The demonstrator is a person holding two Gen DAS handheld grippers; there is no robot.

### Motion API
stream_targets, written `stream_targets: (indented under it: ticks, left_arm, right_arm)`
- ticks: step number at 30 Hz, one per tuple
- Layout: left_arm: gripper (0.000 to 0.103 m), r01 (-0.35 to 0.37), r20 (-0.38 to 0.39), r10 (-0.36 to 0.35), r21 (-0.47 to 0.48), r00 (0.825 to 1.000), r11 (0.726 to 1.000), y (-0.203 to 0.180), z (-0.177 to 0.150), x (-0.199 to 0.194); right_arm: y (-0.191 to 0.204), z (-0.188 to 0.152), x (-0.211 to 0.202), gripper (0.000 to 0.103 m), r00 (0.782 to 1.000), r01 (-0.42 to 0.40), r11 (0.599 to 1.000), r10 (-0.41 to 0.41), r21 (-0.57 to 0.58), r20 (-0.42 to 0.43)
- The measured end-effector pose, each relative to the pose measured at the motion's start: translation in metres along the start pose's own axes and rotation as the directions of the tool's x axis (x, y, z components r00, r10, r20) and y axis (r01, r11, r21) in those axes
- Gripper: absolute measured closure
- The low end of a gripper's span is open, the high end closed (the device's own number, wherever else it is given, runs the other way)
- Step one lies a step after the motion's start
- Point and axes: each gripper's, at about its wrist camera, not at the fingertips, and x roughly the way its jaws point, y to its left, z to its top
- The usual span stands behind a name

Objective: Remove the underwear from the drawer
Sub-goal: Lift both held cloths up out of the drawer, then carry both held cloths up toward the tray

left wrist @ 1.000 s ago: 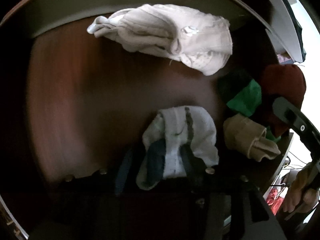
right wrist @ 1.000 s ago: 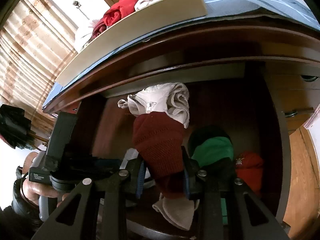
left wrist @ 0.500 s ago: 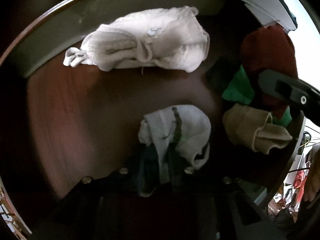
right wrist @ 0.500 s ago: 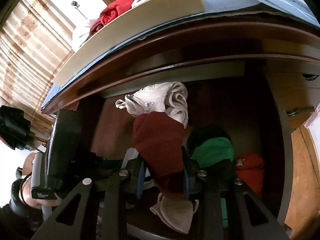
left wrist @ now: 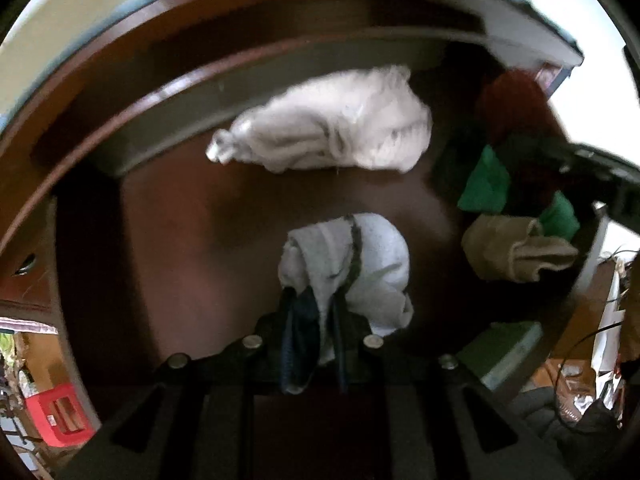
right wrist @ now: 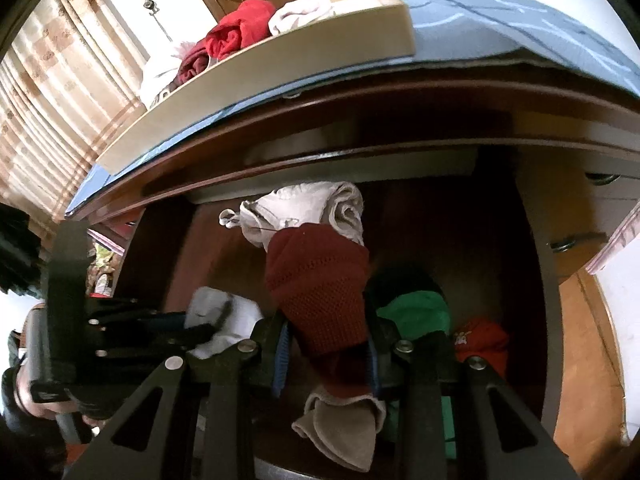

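Left gripper fingers clamped on white underwear, which bunches just past the tips, over the drawer floor near its front edge. Right gripper fingers clamped on maroon underwear, over the drawer's front edge. Tan garment hangs below the maroon one at the front edge. In the right wrist view the left gripper sits to the left with the white piece at its tips. Green garment just right of the maroon one, red garment beside it toward the drawer's right side. Pale bundle lies against the drawer's back wall. Above on the dresser top, a tray with red and white clothes. Left wrist view blurred.
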Motion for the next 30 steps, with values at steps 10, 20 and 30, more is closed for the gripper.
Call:
stream_targets:
  ticks: [10,20,30]
  left_arm:
    - [0.089,-0.031,0.106,0.032,-0.005,0.994,0.999,0.009,-0.012,-0.053]
    - [0.089,0.015,0.199,-0.001,-0.069,0.980,0.997,0.028,-0.032,-0.049]
    - [0.089,0.007,0.294,0.030,-0.123,0.955,0.992,0.045,-0.042,-0.078]
  right_arm:
    - [0.017,0.001,-0.009,0.070,0.999,0.040,0.998,-0.038,-0.044,0.037]
    - [0.029,0.004,-0.022,0.070,0.997,0.038,0.998,-0.034,-0.054,0.069]
    - [0.040,0.010,-0.045,0.070,0.992,0.020,0.998,-0.013,-0.060,0.126]
